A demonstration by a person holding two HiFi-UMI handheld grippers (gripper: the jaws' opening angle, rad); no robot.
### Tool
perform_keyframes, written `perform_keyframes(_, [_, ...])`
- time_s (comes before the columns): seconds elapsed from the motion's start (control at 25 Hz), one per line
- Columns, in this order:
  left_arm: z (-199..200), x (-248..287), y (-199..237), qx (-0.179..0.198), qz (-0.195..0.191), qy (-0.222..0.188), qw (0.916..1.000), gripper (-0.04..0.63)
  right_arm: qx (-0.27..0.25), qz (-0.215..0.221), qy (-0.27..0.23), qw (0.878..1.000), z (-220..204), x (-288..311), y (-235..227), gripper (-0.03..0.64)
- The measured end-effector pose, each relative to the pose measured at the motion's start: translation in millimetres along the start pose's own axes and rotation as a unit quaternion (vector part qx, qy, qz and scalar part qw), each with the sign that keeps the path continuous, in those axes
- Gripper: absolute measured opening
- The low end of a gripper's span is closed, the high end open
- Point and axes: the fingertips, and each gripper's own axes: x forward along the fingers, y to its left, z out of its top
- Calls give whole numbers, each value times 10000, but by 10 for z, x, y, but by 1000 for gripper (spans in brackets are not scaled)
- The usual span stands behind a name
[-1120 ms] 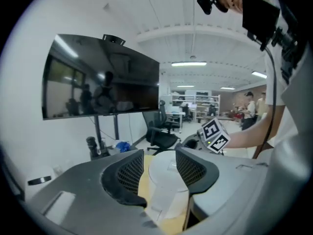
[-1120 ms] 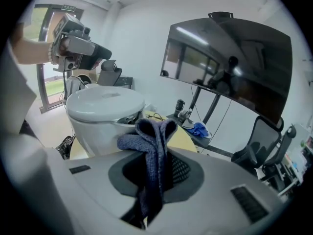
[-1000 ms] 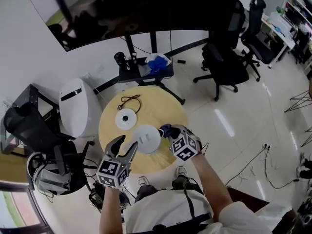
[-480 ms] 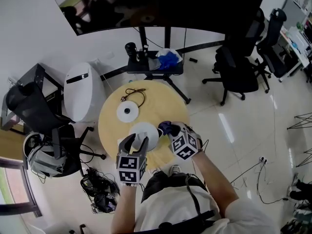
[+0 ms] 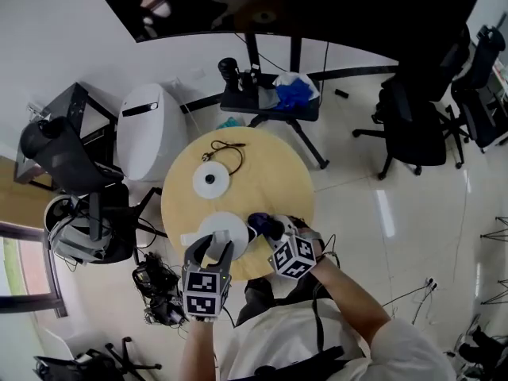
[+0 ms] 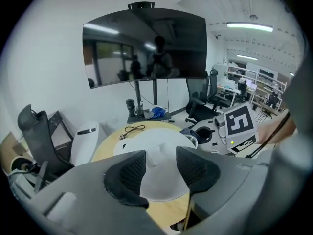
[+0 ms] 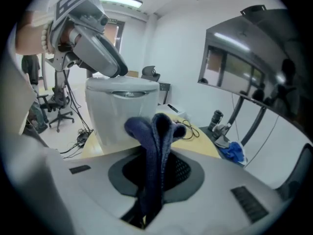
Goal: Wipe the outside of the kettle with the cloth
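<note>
Pale wood forms the round table, seen from steeply above in the head view. A white kettle is stood near the table's rim at about 6 o'clock, closest to the person. Its round white base is left empty at about 10 o'clock, well apart from it, and a black cable is coiled near the rim at about 12 o'clock.

The left gripper is held at the kettle's 6 o'clock side, pointed down over its top. Its jaws have just been closing a little, yet they are shown spread in the left gripper view. The kettle's white top is seen in the gap beyond them, and no pad is pressed on it.

A dark blue cloth is pinched by the right gripper, which is held at the kettle's 3 o'clock side. In the right gripper view the jaws are pressed together on the cloth, whose folded end is bunched above them. The kettle's side wall is seen directly behind that end. The cloth is placed just beside the wall; whether it touches cannot be told.

On the floor at the table's 10 o'clock a white rounded unit is stood, and a large dark screen is mounted at 12 o'clock.
</note>
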Motion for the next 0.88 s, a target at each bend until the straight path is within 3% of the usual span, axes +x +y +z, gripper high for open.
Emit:
perform_keyframes(0.24, [-42, -6, 25, -95, 85, 249, 9996, 201, -52, 1173, 120, 9930, -429, 418, 274, 66])
perform_keyframes(0.44, [-27, -46, 28, -174, 145, 269, 9994, 202, 193, 2039, 1099, 9726, -885, 796, 527, 66])
perform_keyframes(0.56, [-37, -31, 37, -208, 106, 291, 9993, 202, 364, 2347, 1400, 9613, -911, 897, 545, 66])
perform_keyframes(0.68, [-76, -11, 60, -210, 52, 342, 9992, 202, 326, 2323, 1109, 9658, -697, 806, 430, 66])
perform_keyframes(0.88, [-108, 0, 74, -204, 79, 327, 9992, 201, 314, 2125, -147, 9766, 119, 289, 165, 66])
